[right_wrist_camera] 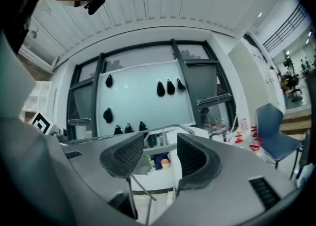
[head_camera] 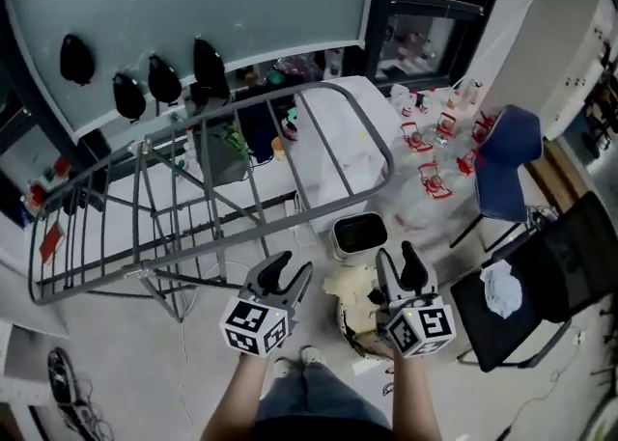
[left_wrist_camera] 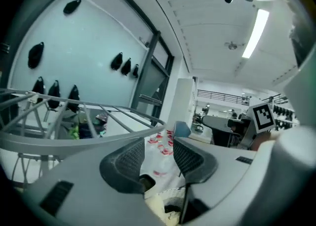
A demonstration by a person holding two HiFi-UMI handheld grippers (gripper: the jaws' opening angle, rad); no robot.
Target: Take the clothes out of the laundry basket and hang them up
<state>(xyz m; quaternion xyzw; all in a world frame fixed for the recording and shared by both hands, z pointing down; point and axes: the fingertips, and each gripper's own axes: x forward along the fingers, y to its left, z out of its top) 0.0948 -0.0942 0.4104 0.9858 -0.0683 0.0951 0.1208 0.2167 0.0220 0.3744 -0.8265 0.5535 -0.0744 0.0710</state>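
The laundry basket [head_camera: 355, 339] stands on the floor just ahead of the person's feet, with a cream garment [head_camera: 351, 287] heaped over it. My left gripper [head_camera: 293, 267] hovers to the left of the basket, open and empty, and my right gripper [head_camera: 396, 254] hangs over its right side, also open and empty. The grey metal drying rack [head_camera: 193, 188] stands bare beyond both. In the left gripper view the left gripper [left_wrist_camera: 159, 148] points past the rack's rim [left_wrist_camera: 74, 138], with the cream garment [left_wrist_camera: 157, 209] low in view. In the right gripper view the right gripper [right_wrist_camera: 160, 146] faces the rack [right_wrist_camera: 163, 132].
A white bin with a dark opening [head_camera: 359, 234] stands behind the basket. A black chair [head_camera: 546, 275] with a white cloth [head_camera: 500, 289] is at the right, a blue chair [head_camera: 507, 164] beyond it. Several red-and-white items [head_camera: 435, 140] lie on the floor. Dark objects [head_camera: 164, 77] hang on the glass wall.
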